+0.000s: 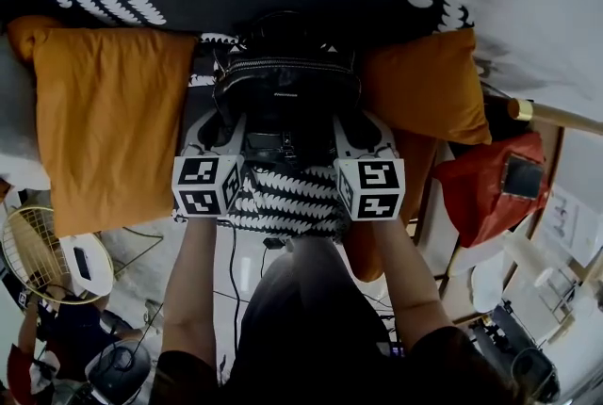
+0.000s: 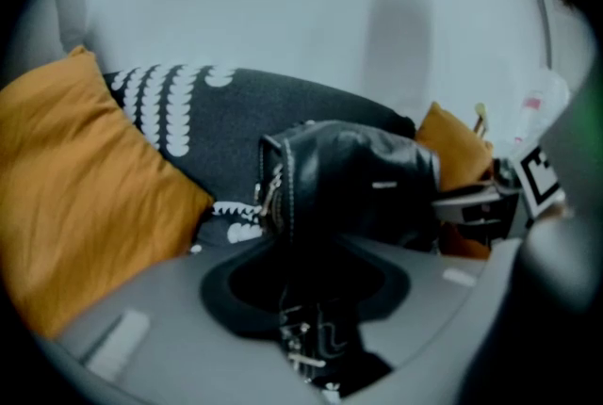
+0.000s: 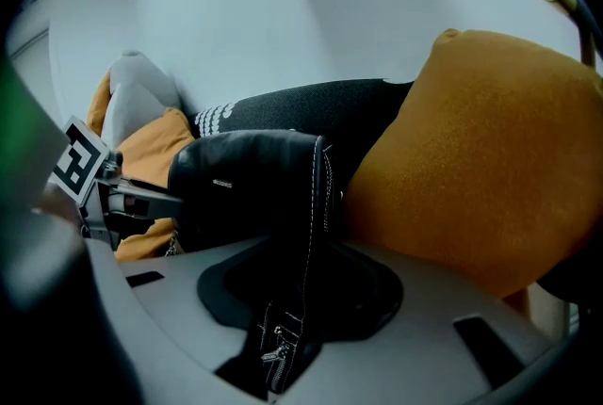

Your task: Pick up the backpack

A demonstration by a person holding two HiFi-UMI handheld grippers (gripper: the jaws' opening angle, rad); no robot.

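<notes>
Backpack [image 1: 287,78] is standing far of both claws, between left cushion [image 1: 104,111] and right cushion [image 1: 429,83]; left gripper [image 1: 219,132] is pinching its left edge; right gripper [image 1: 356,130] is pinching its right edge; both are sitting equally near.

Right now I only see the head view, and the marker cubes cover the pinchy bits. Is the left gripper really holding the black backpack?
Observer: Yes. In the left gripper view, the left gripper has its jaws closed on one side of the black leather backpack, with small metal fittings caught between them.
Operator: And the other one?
Observer: The right gripper view shows the right gripper shut on the opposite side. It grips along a white-stitched seam, and a zip pull hangs between the jaws.
</notes>
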